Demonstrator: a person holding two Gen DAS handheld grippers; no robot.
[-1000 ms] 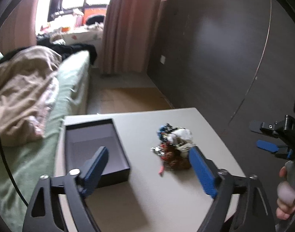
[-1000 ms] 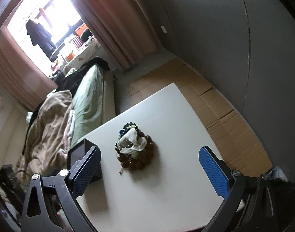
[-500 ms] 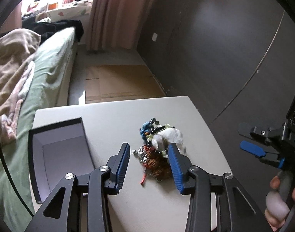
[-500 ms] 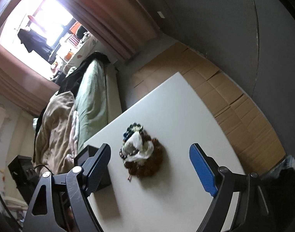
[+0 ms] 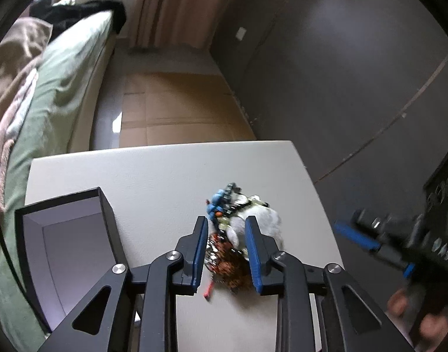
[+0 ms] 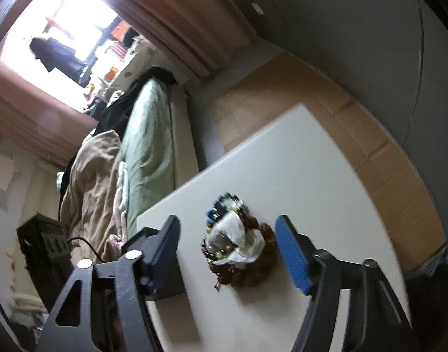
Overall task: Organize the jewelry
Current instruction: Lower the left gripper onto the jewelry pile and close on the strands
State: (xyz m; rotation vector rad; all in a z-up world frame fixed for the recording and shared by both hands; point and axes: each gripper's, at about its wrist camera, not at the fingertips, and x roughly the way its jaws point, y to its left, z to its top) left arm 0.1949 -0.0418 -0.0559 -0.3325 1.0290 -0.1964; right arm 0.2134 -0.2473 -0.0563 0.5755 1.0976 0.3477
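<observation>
A tangled pile of jewelry [image 5: 238, 234], with brown beads, blue beads and a white piece, lies on the white table [image 5: 165, 176]. My left gripper [image 5: 226, 223] points down at it. Its jaws are closing, and part of the pile shows in the narrow gap between the blue pads; I see no firm grip. An open black box [image 5: 62, 249] with a pale lining stands left of it. In the right wrist view the same pile [image 6: 238, 249] sits between the fingers of my right gripper [image 6: 227, 220]. Those jaws are closing too, still well clear of the pile on both sides.
The right gripper [image 5: 367, 240] and a hand show blurred at the right edge of the left wrist view. A bed with green bedding [image 5: 62, 88] and a beige blanket [image 6: 91, 182] runs along the table's left side. A dark wall [image 5: 341, 73] and cardboard-covered floor [image 6: 385, 170] lie beyond.
Both grippers have come closer to the jewelry pile and tipped downward. The left jaws went from wide to narrow around the pile. The right jaws narrowed too.
</observation>
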